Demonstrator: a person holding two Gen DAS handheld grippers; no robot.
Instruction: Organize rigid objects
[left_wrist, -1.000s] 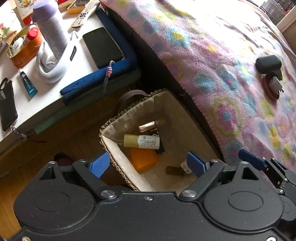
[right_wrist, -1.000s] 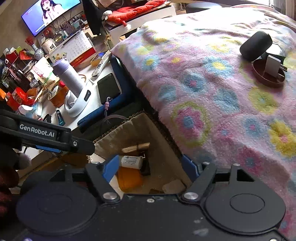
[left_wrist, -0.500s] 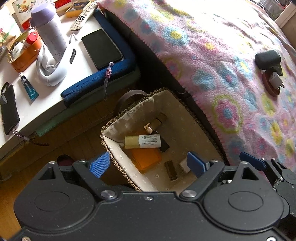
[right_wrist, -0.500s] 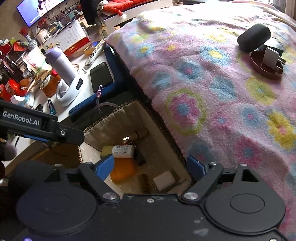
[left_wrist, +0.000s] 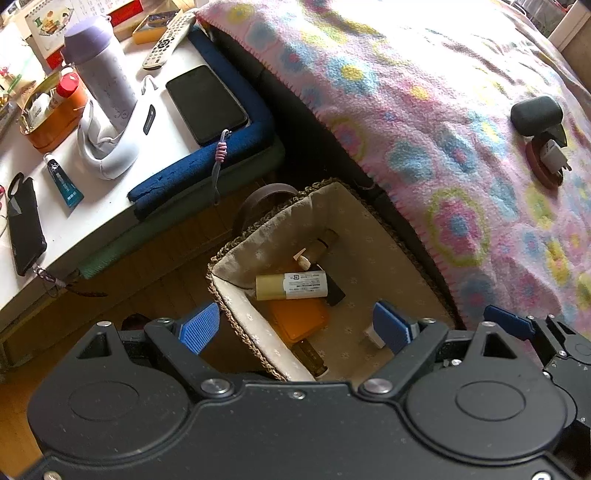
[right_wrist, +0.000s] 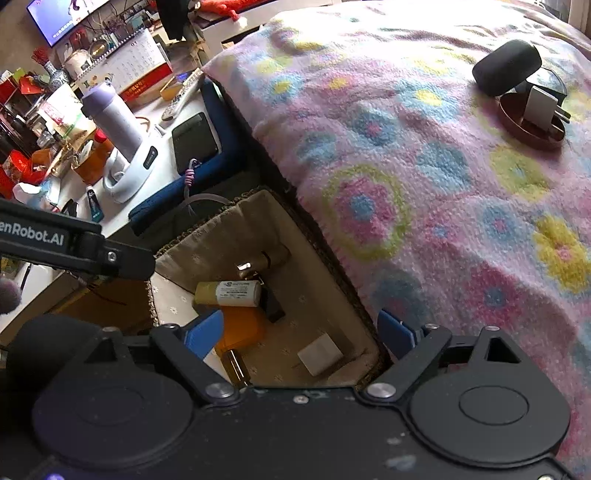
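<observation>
Right wrist view shows the right gripper with its blue pads spread wide and nothing between them, poised above the near end of the fabric-lined wicker basket that stands on the floor against the side of the bed. Directly below it in the basket lie a white plug adapter, an orange case, a cream tube with a white label lying crosswise, and a small brown bottle. The things left to gather sit up and to the right of this gripper, well apart from it, on the flowered blanket: a black oval case and, just beside it, a white charger plug resting in a round brown dish, its prongs pointing right and a little toward the camera. Left wrist view shows the left gripper, likewise released and empty, over the same basket, with the black case and the plug far off to its right. The bed lies on the right gripper's side, so that one seems the nearer, and the reach would run forward and rightward across the blanket. The desk with a phone and a lilac bottle lies to the left, away from that path.
</observation>
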